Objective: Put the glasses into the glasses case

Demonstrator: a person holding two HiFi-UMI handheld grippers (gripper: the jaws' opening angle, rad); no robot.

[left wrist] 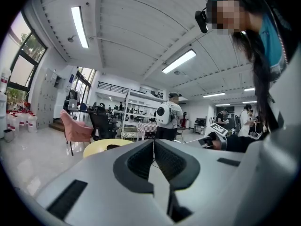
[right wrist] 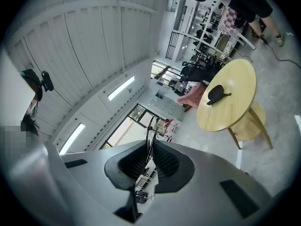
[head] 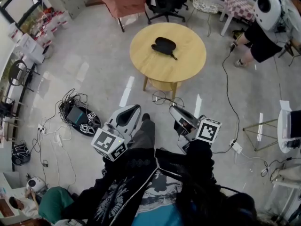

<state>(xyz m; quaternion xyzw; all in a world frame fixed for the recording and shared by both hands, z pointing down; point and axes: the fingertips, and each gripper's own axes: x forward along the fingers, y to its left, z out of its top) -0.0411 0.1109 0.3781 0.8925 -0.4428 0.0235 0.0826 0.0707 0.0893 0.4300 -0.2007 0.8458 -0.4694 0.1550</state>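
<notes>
Open-plan lab or office: ceiling strip lights (left wrist: pixel 80 26), black office chair (head: pixel 164 1), metal shelving (left wrist: pixel 134 108), cables (head: pixel 70 98) strewn across polished floor (head: pixel 94 65).

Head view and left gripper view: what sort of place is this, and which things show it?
Probably an open-plan lab or shared workspace. A black office chair stands by a round wooden table, loose cables trail across the bare floor, and ceiling strip lights hang over metal shelving.

Your feeds bright, evenly lit: ceiling strip lights (left wrist: pixel 179 61) plus daylight from far-left windows (left wrist: pixel 21 62). Glare streaks on floor (head: pixel 94 79). Both gripper views heavy fisheye, dark vignetted corners, close foreground slightly soft.
</notes>
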